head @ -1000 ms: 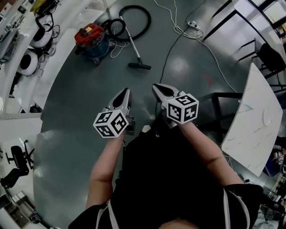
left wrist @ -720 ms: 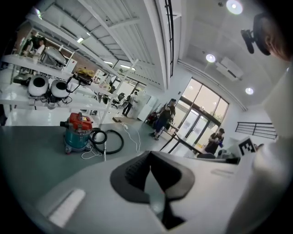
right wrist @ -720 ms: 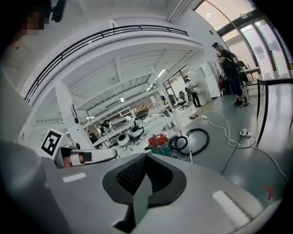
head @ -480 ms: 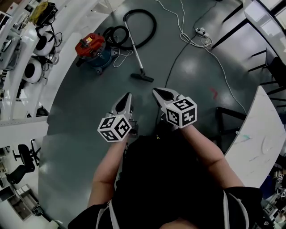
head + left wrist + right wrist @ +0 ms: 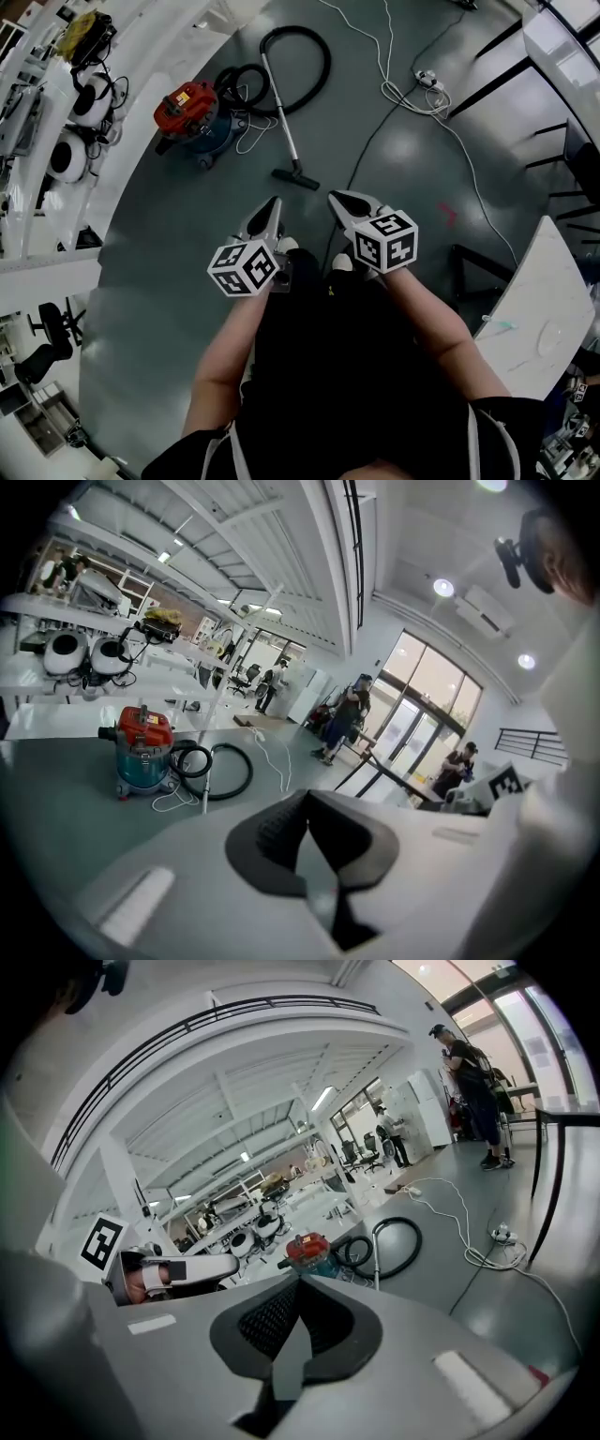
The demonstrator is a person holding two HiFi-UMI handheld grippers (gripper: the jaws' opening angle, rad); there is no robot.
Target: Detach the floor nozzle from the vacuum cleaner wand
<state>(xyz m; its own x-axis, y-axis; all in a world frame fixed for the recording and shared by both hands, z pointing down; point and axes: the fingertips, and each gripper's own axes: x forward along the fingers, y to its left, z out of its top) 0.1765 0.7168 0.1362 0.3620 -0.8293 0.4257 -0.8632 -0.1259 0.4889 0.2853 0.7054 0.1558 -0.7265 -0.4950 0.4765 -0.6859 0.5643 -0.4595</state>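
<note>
While the flat black floor nozzle lies on the grey floor, ending the slim silver wand of the red-and-teal canister vacuum, the left gripper and right gripper hang near it, jaws pressed together, empty. Tugging the nozzle without bracing the wand would likely drag the canister.

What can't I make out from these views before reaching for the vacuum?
Head view: joint between floor nozzle and wand is too small to show any latch.
Left gripper view: the floor nozzle is hidden behind the left gripper.
Right gripper view: likewise hidden behind the right gripper.
</note>
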